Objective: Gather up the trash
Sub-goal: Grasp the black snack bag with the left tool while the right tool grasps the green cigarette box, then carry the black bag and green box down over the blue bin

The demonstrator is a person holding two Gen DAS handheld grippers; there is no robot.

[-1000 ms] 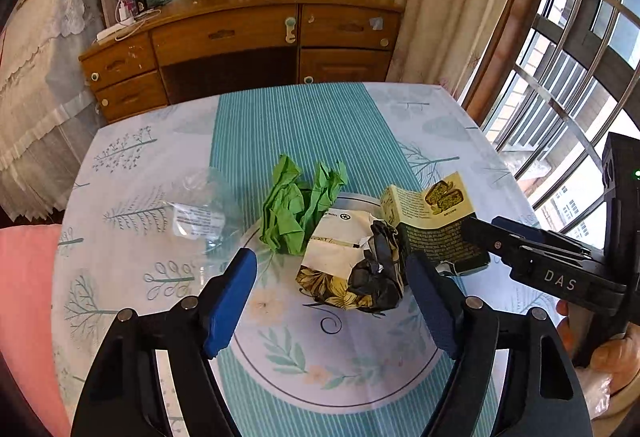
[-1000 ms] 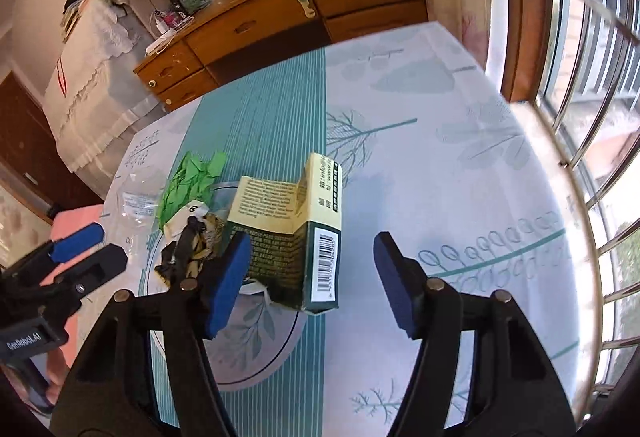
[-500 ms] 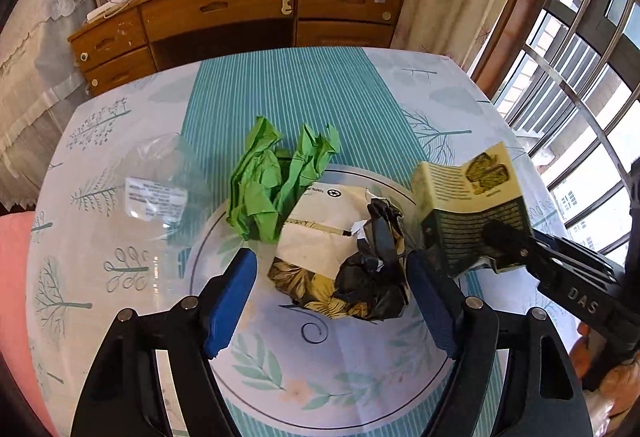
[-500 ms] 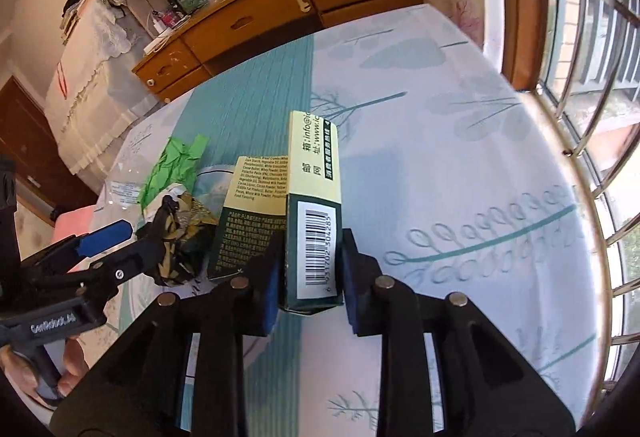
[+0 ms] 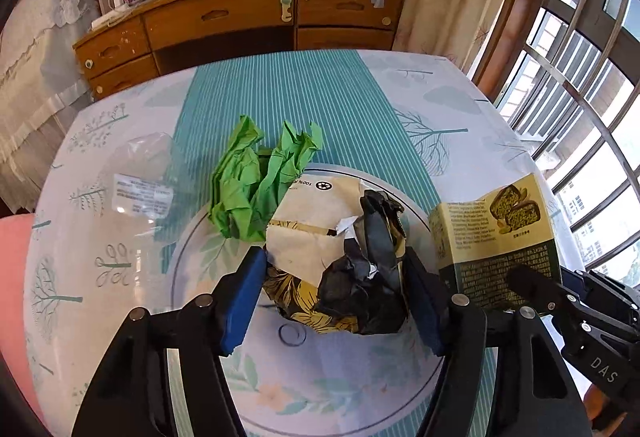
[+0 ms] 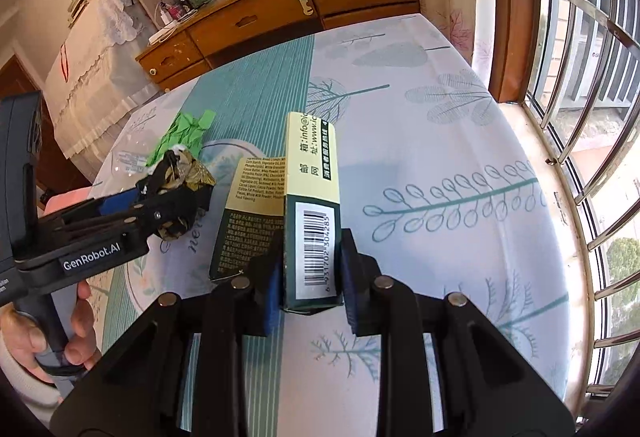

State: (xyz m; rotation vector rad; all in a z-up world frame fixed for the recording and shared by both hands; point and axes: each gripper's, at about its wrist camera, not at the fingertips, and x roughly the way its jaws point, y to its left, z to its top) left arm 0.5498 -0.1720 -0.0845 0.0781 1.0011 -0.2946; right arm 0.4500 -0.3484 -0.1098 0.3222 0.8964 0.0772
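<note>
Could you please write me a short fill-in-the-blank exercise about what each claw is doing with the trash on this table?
1. The right claw is shut on the green and yellow ____.
2. The left claw has a pad on each side of the crumpled black and floral ____.
3. The crumpled paper behind that item is coloured ____.
4. The see-through plastic wrapper lies on the ____, to the left of the paper.

Missing words: box; bag; green; table
</note>
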